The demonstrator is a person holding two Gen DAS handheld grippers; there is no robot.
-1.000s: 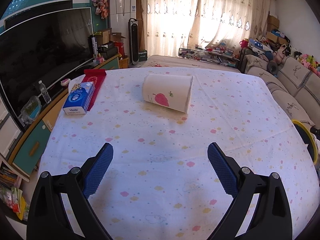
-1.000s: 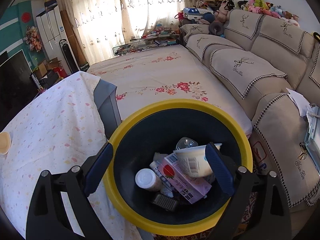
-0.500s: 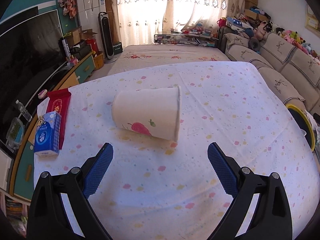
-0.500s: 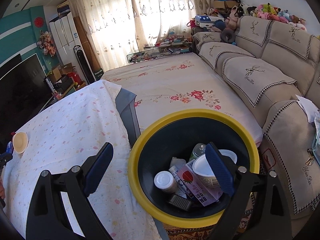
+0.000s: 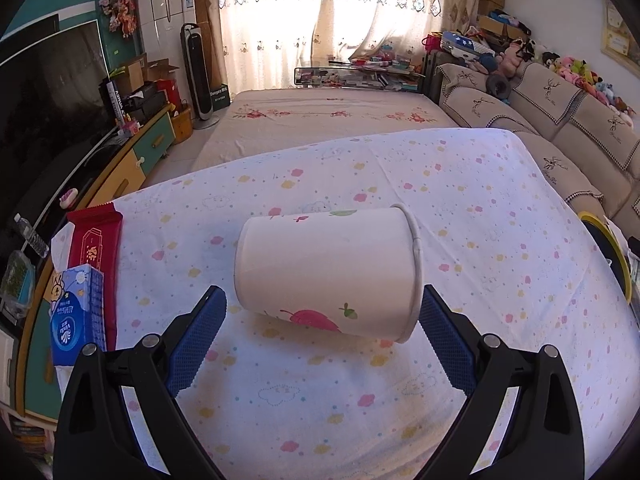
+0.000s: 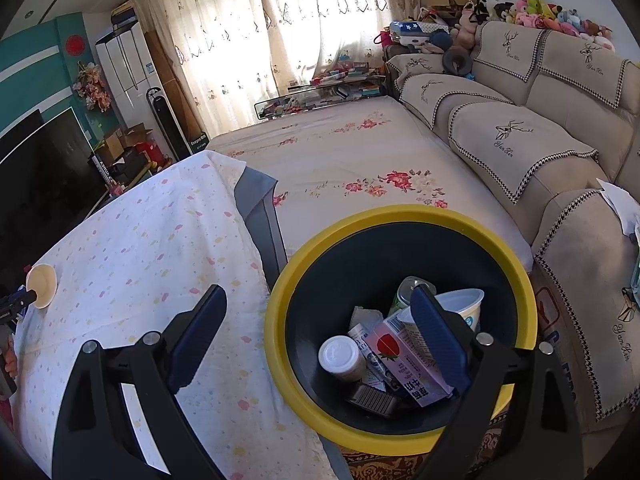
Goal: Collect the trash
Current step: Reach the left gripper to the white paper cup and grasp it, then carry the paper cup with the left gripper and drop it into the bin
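Observation:
A white paper cup (image 5: 328,272) with a red leaf print lies on its side on the spotted tablecloth (image 5: 360,392), mouth to the right. My left gripper (image 5: 322,312) is open, its blue fingertips either side of the cup's near end, not touching. The cup also shows far left in the right wrist view (image 6: 41,285). My right gripper (image 6: 318,316) is open and empty above the table edge and the yellow-rimmed dark trash bin (image 6: 400,216), which holds a carton, bottles and a tub.
A blue tissue pack (image 5: 76,312) and a red packet (image 5: 94,240) lie at the table's left edge. A TV cabinet (image 5: 132,160) stands left, a sofa (image 6: 520,148) right, a flowered mat (image 6: 340,160) beyond the table. The bin's rim (image 5: 612,252) shows right.
My left gripper has moved forward to the cup, so its fingers now flank it. My right gripper has drawn back and left from over the bin toward the table edge.

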